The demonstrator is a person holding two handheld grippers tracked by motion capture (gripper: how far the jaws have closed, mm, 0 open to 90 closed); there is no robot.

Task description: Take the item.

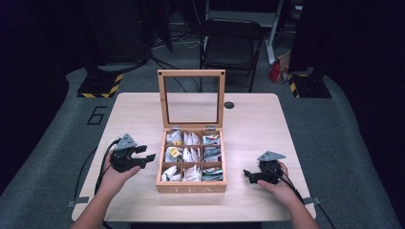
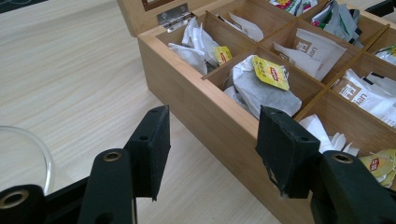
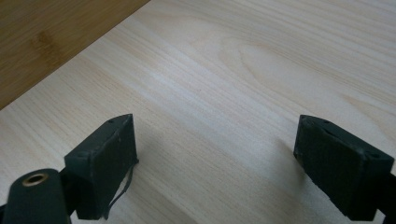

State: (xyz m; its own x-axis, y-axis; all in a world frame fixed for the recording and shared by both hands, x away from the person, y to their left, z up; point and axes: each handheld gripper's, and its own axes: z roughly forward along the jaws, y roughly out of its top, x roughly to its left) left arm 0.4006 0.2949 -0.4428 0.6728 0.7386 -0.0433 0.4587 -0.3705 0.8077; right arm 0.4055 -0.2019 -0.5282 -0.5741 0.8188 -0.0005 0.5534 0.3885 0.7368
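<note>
Dark floor surrounds the pale wooden table (image 1: 133,114) where we work. At its middle stands a wooden tea box (image 1: 191,187), glass lid (image 1: 191,98) raised upright at the far side, its nine compartments filled with tea bags (image 2: 261,91). Our left gripper (image 1: 146,153) hovers just left of the box, jaws apart with nothing between them. Our right gripper (image 1: 248,174) sits to the right of the box, jaws wide and empty.
</note>
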